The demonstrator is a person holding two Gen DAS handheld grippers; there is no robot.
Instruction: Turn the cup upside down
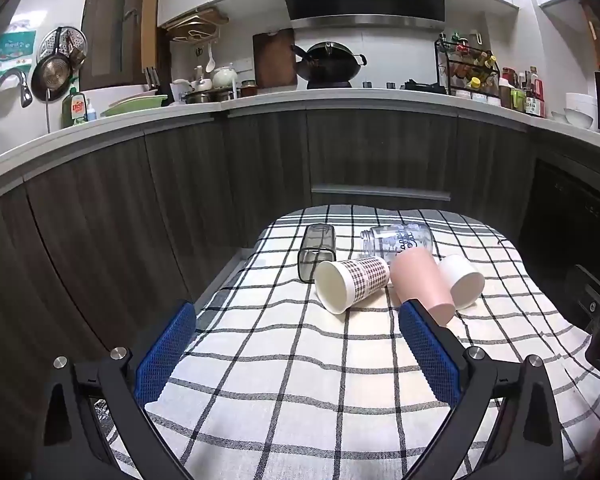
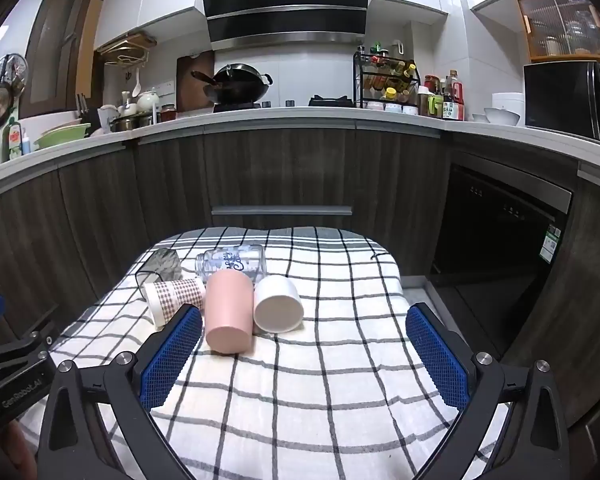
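Several cups lie on their sides on a checked cloth (image 1: 284,364) (image 2: 320,372). A houndstooth paper cup (image 1: 352,282) (image 2: 176,300) lies with its mouth towards me. Beside it lie a pink cup (image 1: 422,284) (image 2: 228,314) and a white cup (image 1: 462,280) (image 2: 278,304). Behind them lie a smoky clear tumbler (image 1: 316,250) (image 2: 160,266) and a clear glass bottle with lettering (image 1: 398,242) (image 2: 232,262). My left gripper (image 1: 296,320) is open and empty, short of the cups. My right gripper (image 2: 304,324) is open and empty, near the pink and white cups.
The cloth covers a small table in front of dark wood kitchen cabinets (image 1: 260,160). The counter above holds a wok (image 1: 328,62), a spice rack (image 1: 466,68) and dishes. A microwave (image 2: 572,100) stands at the right. A dark dishwasher (image 2: 500,232) is right of the table.
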